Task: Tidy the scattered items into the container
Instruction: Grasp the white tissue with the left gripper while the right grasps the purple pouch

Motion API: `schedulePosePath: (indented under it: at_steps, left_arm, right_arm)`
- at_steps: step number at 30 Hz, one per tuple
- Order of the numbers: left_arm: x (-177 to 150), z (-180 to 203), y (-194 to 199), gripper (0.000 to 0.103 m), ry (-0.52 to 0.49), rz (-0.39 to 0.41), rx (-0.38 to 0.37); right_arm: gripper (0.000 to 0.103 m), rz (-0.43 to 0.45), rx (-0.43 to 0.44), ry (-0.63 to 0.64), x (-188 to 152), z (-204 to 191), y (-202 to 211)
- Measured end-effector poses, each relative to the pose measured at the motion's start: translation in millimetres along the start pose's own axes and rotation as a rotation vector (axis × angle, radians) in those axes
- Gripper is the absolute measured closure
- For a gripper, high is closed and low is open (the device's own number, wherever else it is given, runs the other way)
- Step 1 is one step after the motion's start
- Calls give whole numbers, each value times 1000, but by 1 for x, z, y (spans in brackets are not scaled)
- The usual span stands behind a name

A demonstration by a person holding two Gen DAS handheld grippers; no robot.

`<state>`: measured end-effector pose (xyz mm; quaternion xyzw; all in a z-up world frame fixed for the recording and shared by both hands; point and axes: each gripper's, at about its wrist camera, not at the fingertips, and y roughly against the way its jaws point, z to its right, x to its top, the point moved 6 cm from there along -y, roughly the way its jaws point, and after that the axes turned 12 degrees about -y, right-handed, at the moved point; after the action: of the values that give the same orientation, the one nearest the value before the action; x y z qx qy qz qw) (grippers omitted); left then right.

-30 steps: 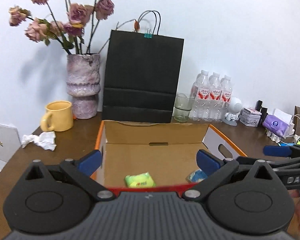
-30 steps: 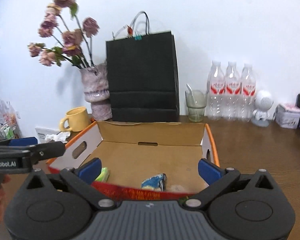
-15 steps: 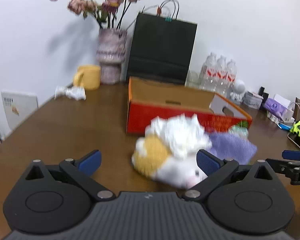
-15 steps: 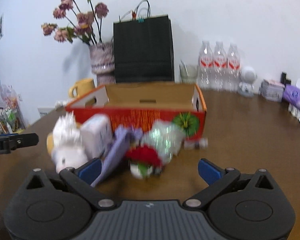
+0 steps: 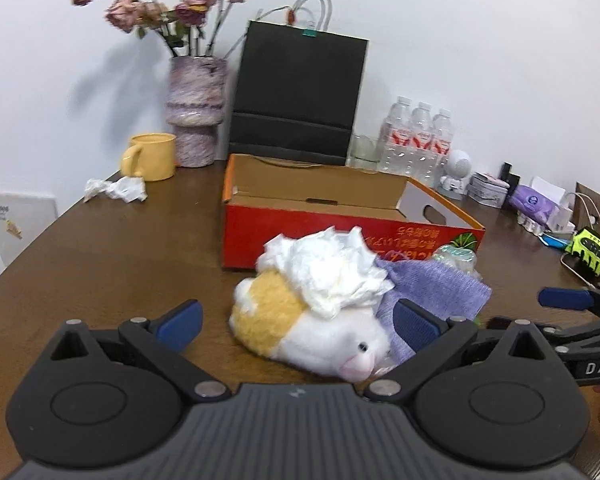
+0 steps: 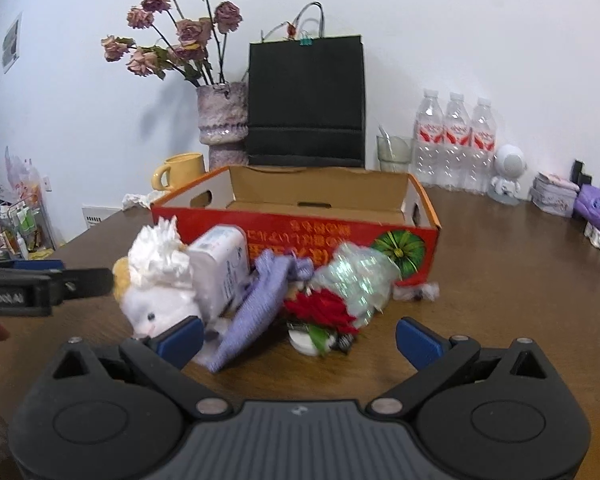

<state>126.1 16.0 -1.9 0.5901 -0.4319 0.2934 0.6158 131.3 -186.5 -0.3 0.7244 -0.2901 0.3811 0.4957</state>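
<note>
A red cardboard box (image 5: 340, 236) (image 6: 300, 236) stands open on the brown table. In front of it lies a pile: a white and yellow plush toy (image 5: 300, 328) (image 6: 156, 304) with crumpled white tissue (image 5: 328, 272) (image 6: 156, 252) on top, a purple cloth (image 5: 432, 292) (image 6: 264, 300), a white packet (image 6: 220, 268), a shiny wrapped item (image 5: 456, 256) (image 6: 356, 276) and a red flower piece (image 6: 324, 312). My left gripper (image 5: 296, 320) is open just in front of the plush. My right gripper (image 6: 300, 338) is open in front of the pile. Both are empty.
Behind the box stand a black paper bag (image 5: 300, 100), a vase of dried roses (image 5: 196, 112), a yellow mug (image 5: 152, 156), a glass (image 6: 394, 154) and three water bottles (image 5: 420, 140). A loose tissue wad (image 5: 116, 190) lies at the left. Small desk items sit at the right (image 5: 540, 208).
Both grippers have pulled back from over the box to low in front of it. The pile of items has come into view; both stay open.
</note>
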Motion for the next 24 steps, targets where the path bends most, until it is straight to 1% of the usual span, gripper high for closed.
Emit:
schedulePosePath:
  at_steps: [3,4,5,6,8,9,11,12,13,14,15,17,18,19,20,21,22,23,24]
  left_arm:
    - [11,7,-15,0,-49,-6,-2]
    - [14,8,-21,0,-66,-16,10]
    - [15,8,-27,0,-82,-26,29]
    - [16,8,-33,0,-97,-34,42]
    - [17,9,-42,4,-124,-44,52]
    - [17,10,-46,5,-134,-46,50]
    - [16,11,-52,7,-150,-52,39]
    - [15,12,-54,8,-157,-54,29]
    - [14,13,-56,9,-162,-56,24]
    - [14,14,-58,12,-169,-57,20]
    - [13,15,-59,14,-175,-57,14]
    - [12,17,-61,21,-180,-58,2]
    - [11,18,-61,23,-179,-57,-6]
    - [11,19,-61,28,-176,-53,-14]
    - [11,19,-60,32,-174,-49,-16]
    - [11,19,-59,34,-173,-46,-17]
    - [11,20,-58,40,-172,-42,-18]
    - [11,20,-56,48,-169,-37,-21]
    - [11,20,-54,51,-164,-33,-24]
  right_arm:
    - [5,9,10,32,11,-9,-11]
    - [8,3,8,40,13,-11,-16]
    - [14,-6,7,45,15,-13,-22]
    - [16,-16,8,51,17,-13,-28]
    - [29,-41,7,60,17,-14,-39]
    - [32,-53,8,66,17,-14,-44]
    - [44,-79,13,77,16,-15,-53]
    - [47,-93,18,80,15,-16,-57]
    - [52,-102,24,82,14,-16,-60]
    - [58,-108,31,86,14,-17,-61]
    - [62,-113,40,89,13,-18,-62]
    - [75,-121,57,89,12,-19,-63]
    - [79,-124,64,90,11,-20,-64]
    - [89,-126,72,90,11,-20,-63]
    - [94,-128,81,87,10,-20,-63]
    - [95,-127,90,83,10,-20,-62]
    - [98,-122,97,80,10,-20,-60]
    - [99,-115,101,75,11,-19,-58]
    - [99,-104,104,68,12,-18,-55]
